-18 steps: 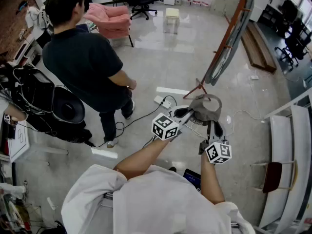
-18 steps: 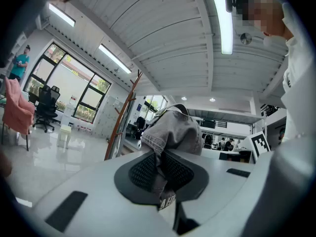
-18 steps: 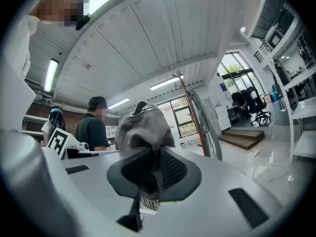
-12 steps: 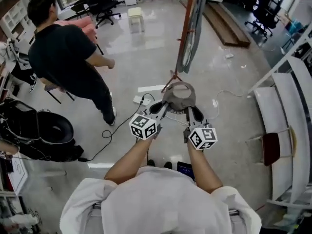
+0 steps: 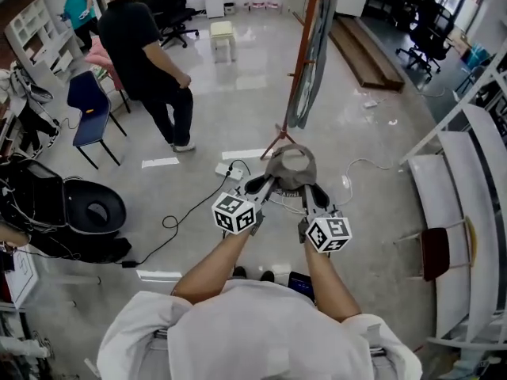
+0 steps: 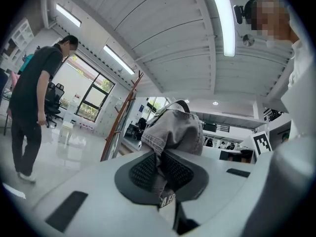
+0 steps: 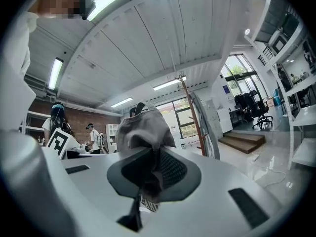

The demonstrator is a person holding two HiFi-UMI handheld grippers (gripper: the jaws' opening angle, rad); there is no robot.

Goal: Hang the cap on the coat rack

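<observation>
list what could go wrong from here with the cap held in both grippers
The left gripper and right gripper each pinch only a thin fold of the cap, so it may slip free when lifted. A power strip and cable lie on the floor before the wooden rack; stepping closer risks a trip.

The cap (image 5: 290,167) is soft grey cloth, matt, with stitched seams. The left hand-held gripper (image 5: 265,183) and the right hand-held gripper (image 5: 314,190) are smooth white plastic with rough, dotted black pads (image 6: 143,172). The floor (image 5: 238,93) is smooth and shiny. The coat rack (image 5: 300,54) looks like brown wood.
</observation>
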